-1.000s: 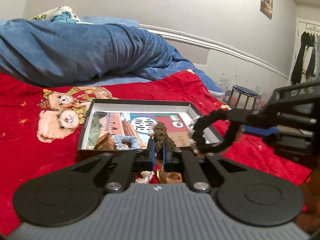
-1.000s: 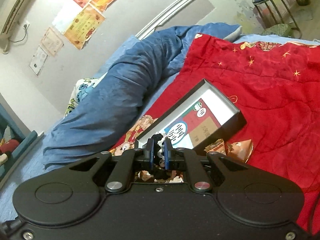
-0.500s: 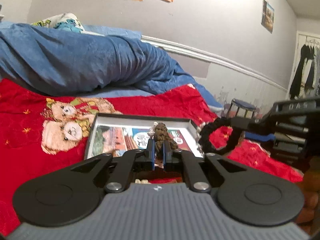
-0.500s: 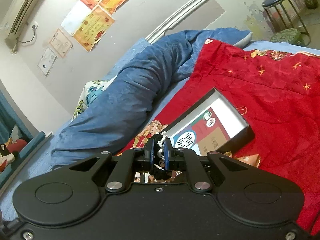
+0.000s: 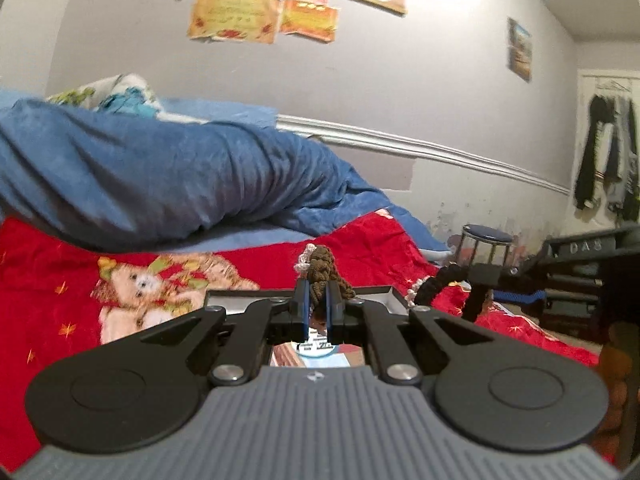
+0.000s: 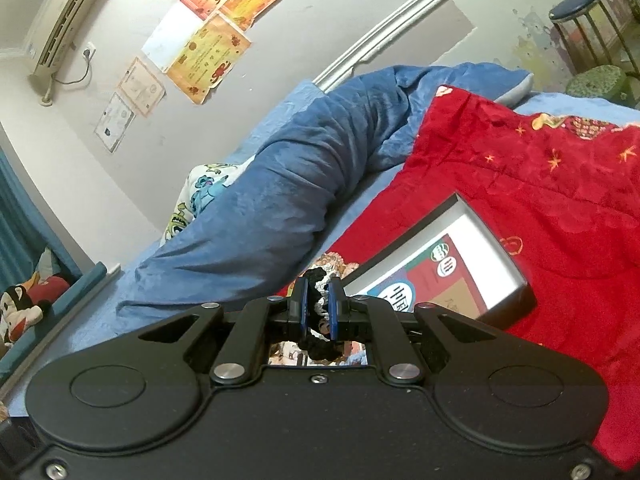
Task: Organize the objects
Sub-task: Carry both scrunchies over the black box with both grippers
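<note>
A bed under a red quilt [image 5: 360, 248] with a rumpled blue blanket [image 6: 288, 208] at 11 o'clock carries a shallow black cardboard box [image 6: 516, 292]. The left gripper [image 5: 316, 304] pinches a brown crocheted piece [image 5: 322, 268], upright above the box. Only the left view shows the right gripper [image 6: 318, 308] at 3 o'clock clamping a looped black crocheted band [image 5: 444, 280].

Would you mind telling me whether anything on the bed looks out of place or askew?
The open box sits crooked on the rumpled red blanket, and the blue duvet is heaped unmade beside it. Nothing looks spilled or damaged.
</note>
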A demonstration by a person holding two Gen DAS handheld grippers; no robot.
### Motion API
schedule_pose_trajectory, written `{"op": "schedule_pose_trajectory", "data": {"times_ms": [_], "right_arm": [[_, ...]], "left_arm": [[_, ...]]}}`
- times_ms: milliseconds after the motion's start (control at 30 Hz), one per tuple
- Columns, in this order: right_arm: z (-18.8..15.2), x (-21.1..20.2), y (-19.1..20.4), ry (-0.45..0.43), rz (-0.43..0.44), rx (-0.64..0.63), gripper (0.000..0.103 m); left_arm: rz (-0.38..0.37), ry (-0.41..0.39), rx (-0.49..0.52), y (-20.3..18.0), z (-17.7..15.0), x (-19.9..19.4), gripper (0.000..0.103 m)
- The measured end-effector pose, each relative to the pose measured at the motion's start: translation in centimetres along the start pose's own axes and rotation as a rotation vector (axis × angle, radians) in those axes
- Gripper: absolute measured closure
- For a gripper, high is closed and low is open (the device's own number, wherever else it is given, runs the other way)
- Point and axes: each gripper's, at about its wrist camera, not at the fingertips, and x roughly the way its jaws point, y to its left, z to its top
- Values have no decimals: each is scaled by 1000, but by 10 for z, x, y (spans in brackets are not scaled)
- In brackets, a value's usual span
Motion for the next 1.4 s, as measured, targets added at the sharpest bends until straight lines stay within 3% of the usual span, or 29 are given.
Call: {"op": "schedule_pose_trajectory", "data": {"times_ms": [133, 300, 533, 600, 800, 867, 933, 1400], "right_arm": [[4, 13, -3, 17, 1, -6, 92], [7, 31, -17, 45, -18, 6, 92], [22, 61, -25, 65, 6, -66, 92], [21, 72, -30, 83, 3, -67, 92], [7, 100, -51, 148, -34, -12, 92], [3, 107, -55, 161, -49, -21, 92], [0, 112, -58, 172, -52, -19, 92], [-2, 109, -71, 148, -80, 27, 92]], "left_arm": [[-30, 45, 20, 9, -2, 19, 93], [-48, 49, -96, 34, 9, 39, 93], [-41, 40, -25, 36, 16, 64, 93], [-52, 58, -29, 36, 12, 75, 93], [17, 112, -97, 40, -23, 103, 93], [29, 144, -72, 37, -33, 113, 93], [35, 148, -31, 33, -36, 116, 93], [7, 146, -95, 34, -35, 111, 93]]}}
